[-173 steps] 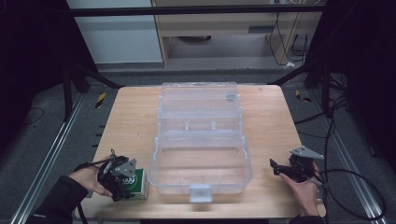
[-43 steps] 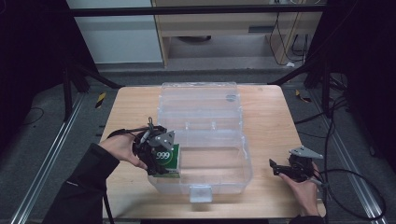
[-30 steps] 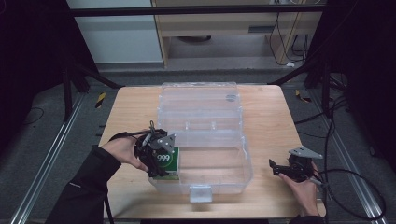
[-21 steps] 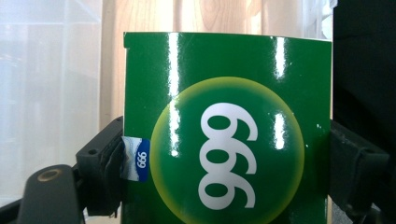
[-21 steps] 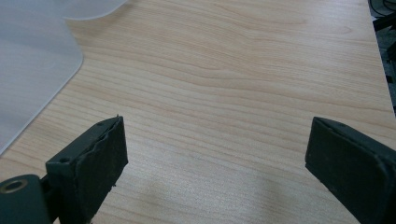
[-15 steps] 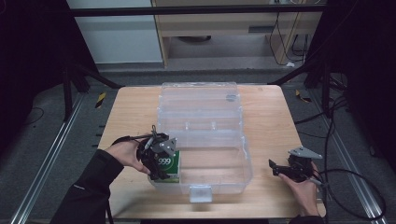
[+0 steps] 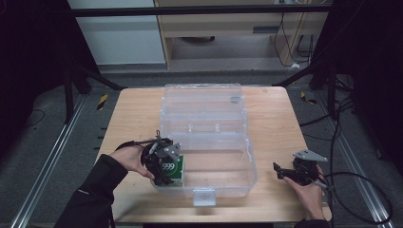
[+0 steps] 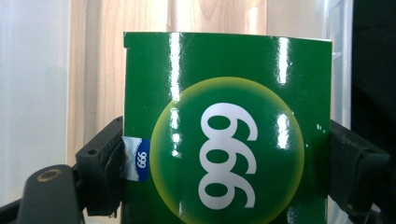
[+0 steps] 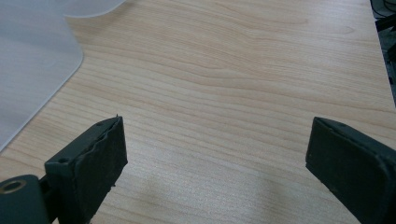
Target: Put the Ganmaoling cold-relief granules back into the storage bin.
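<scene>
The green box (image 7: 172,170) is held inside the clear bin (image 7: 209,164), at its near-left corner, clamped between the jaws of the left gripper (image 7: 164,164). The right gripper (image 7: 291,173) is rested on the counter (image 7: 275,123) right of the bin, jaws wide apart. If released crooked, the glossy box could topple or catch the bin wall.

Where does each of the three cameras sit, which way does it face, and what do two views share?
High view: above the table's near side, looking forward and down; both forearms, the left gripper and right gripper show.
Left gripper view: rides the left gripper, facing the glossy green cardboard box between its jaws.
Right gripper view: rides the right gripper, facing the light wooden table.
Shared: high and left gripper views both show the green box.
</scene>
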